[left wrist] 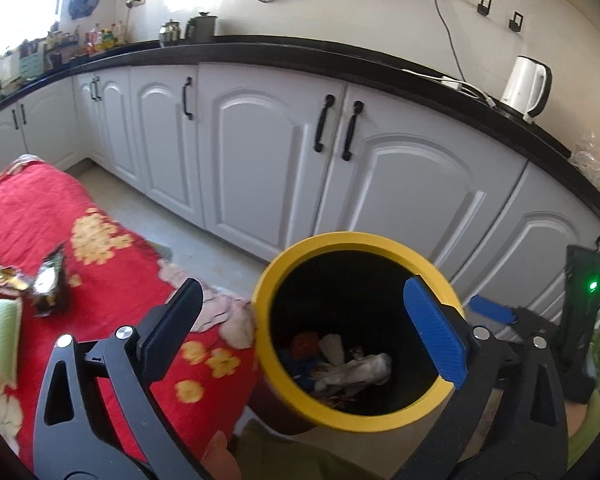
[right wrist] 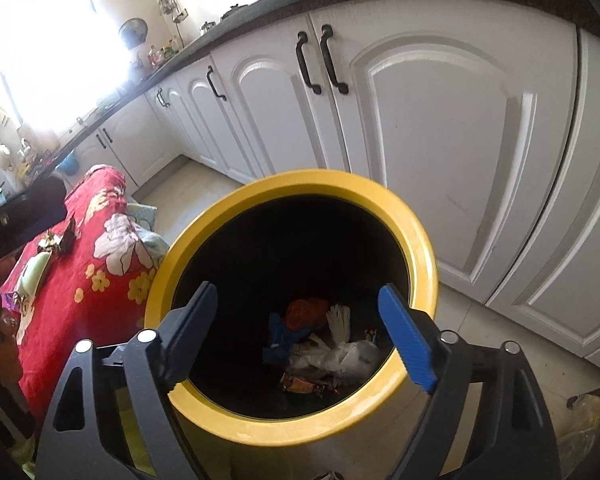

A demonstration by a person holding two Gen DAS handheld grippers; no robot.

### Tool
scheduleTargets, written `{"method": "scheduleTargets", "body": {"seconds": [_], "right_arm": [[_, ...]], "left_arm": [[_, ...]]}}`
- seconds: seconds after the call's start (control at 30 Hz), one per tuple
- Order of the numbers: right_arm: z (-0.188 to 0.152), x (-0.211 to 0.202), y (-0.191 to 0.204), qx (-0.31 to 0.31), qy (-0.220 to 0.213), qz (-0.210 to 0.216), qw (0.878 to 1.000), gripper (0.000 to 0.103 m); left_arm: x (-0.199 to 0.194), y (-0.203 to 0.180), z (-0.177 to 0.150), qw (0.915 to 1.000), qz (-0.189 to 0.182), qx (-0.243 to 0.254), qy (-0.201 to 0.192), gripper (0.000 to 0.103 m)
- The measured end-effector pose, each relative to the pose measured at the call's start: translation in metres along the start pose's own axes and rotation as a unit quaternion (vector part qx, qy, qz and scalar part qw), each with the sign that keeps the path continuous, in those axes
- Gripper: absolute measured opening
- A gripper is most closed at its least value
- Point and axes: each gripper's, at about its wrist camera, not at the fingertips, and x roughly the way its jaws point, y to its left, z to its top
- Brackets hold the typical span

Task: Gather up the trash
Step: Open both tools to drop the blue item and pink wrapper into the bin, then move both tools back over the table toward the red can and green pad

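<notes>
**Both grippers spread over the bin mouth**

The left gripper has its jaws wide apart with nothing between them, its blue finger crossing the rim of the round yellow-rimmed black waste bin. The right gripper hangs directly above the same bin, jaws apart and empty. Below both lies crumpled white, blue and orange trash. Left of the left gripper, foil snack wrappers lie on the red floral tablecloth.
</notes>
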Motion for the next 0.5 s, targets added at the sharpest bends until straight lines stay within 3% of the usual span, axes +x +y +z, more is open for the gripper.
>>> {"method": "scheduleTargets", "body": {"seconds": [0.13,0.5], "right_arm": [[0.005,-0.007,0.004,-0.002,-0.014,0.001,1.000,0.087],[0.012,-0.022,0.030,-0.024,-0.042,0.013,0.999,0.088]], "left_arm": [[-0.011,0.012,-0.004,0.9998,0.019,-0.004,-0.005,0.093],[-0.042,0.041,-0.012,0.9984,0.047,-0.024,-0.023,0.093]]}}
